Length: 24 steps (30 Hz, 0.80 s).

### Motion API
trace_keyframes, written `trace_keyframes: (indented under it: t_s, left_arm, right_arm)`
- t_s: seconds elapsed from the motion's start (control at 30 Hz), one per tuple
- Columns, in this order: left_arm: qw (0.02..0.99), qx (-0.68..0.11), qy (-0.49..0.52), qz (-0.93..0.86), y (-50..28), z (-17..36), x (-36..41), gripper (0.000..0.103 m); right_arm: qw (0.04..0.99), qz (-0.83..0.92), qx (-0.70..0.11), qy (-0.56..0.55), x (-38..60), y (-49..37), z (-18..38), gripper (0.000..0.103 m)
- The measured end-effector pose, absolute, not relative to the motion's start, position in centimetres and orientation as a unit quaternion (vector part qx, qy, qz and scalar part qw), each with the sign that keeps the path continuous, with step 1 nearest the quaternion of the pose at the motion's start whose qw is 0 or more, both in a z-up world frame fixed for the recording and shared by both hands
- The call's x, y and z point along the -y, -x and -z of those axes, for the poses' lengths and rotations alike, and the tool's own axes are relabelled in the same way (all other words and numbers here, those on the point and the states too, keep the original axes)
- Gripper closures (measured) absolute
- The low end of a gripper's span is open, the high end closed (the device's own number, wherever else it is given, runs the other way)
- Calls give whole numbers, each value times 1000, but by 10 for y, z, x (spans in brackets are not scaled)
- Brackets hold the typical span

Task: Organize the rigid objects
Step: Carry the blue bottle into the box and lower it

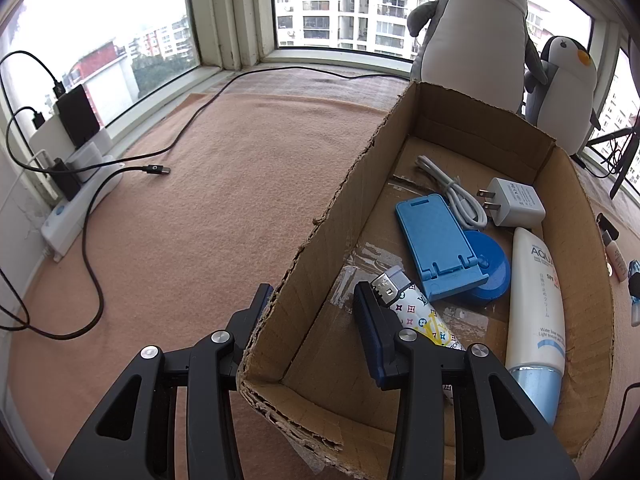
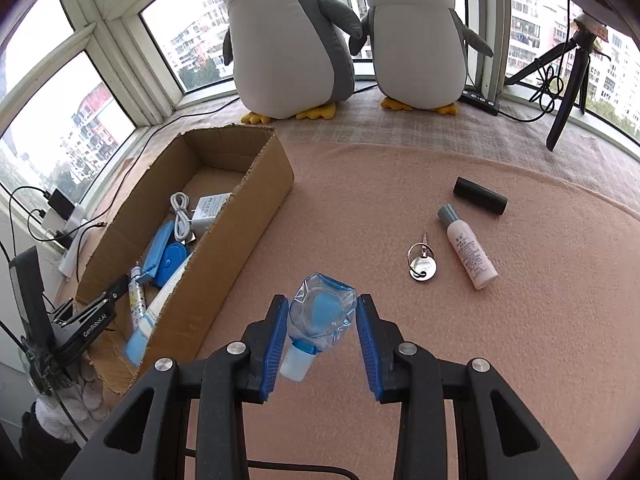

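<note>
The right hand-held gripper [image 2: 322, 320] stands apart around a clear bottle [image 2: 320, 316] lying on the pink blanket [image 2: 360, 208]. The left hand-held gripper [image 1: 316, 304] is spread astride the wall of the box [image 1: 344, 208], which holds a lighter [image 1: 416, 312], stand [image 1: 436, 240] and tube [image 1: 536, 312]. Farther off lie keys [image 2: 422, 264].

Two wrist views: ours left hangs close over the cardboard box [image 1: 400, 152]; right faces penguins, sharing that box.
</note>
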State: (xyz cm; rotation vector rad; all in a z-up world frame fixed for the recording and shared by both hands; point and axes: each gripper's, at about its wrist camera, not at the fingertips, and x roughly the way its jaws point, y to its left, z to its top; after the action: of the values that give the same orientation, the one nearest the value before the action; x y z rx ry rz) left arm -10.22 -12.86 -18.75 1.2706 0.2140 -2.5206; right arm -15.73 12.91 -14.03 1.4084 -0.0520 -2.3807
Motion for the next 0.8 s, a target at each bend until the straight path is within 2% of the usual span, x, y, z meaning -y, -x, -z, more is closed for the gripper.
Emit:
trace_keyframes:
  t_s: [0.4, 0.8]
  left_arm:
    - [155, -75, -443, 880, 102, 188, 129, 64]
    - [154, -75, -443, 880, 102, 188, 129, 64]
  right_arm:
    - [250, 853, 8, -458, -77, 161, 97, 72]
    - [293, 843, -15, -452, -25, 168, 102, 71]
